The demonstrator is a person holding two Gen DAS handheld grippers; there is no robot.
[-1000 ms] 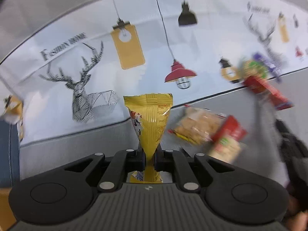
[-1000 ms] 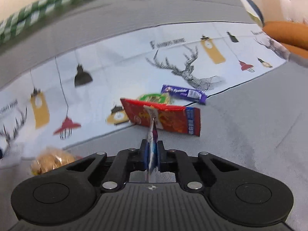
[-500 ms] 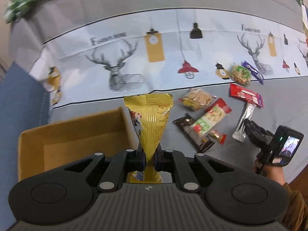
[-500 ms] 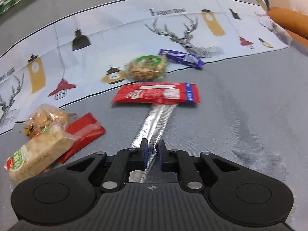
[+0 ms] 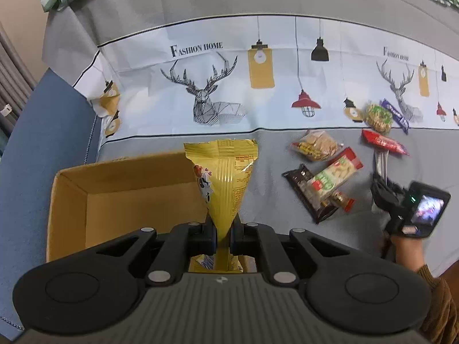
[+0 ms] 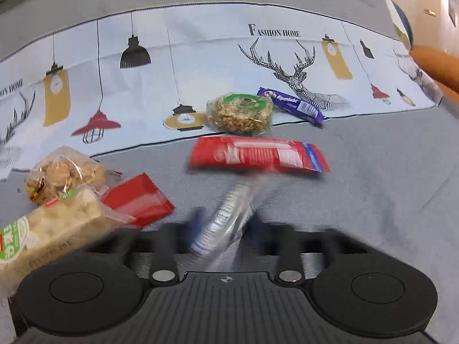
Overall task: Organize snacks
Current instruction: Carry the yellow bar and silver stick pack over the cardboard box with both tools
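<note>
The left gripper (image 5: 222, 233) pinches a yellow snack bag (image 5: 222, 177) above the open cardboard box (image 5: 68, 197). The right gripper (image 6: 226, 229), blurred, seems closed on a silver packet (image 6: 229, 215). Beyond lie a red wrapper (image 6: 258, 154), a round nut cake (image 6: 241, 113) and a purple bar (image 6: 291, 106).

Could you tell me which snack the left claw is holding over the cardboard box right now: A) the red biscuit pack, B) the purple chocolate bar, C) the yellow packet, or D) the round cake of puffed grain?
C: the left claw is shut on the narrow lower end of the yellow packet, beside the open cardboard box; the other three snacks lie on the cloth.
</note>
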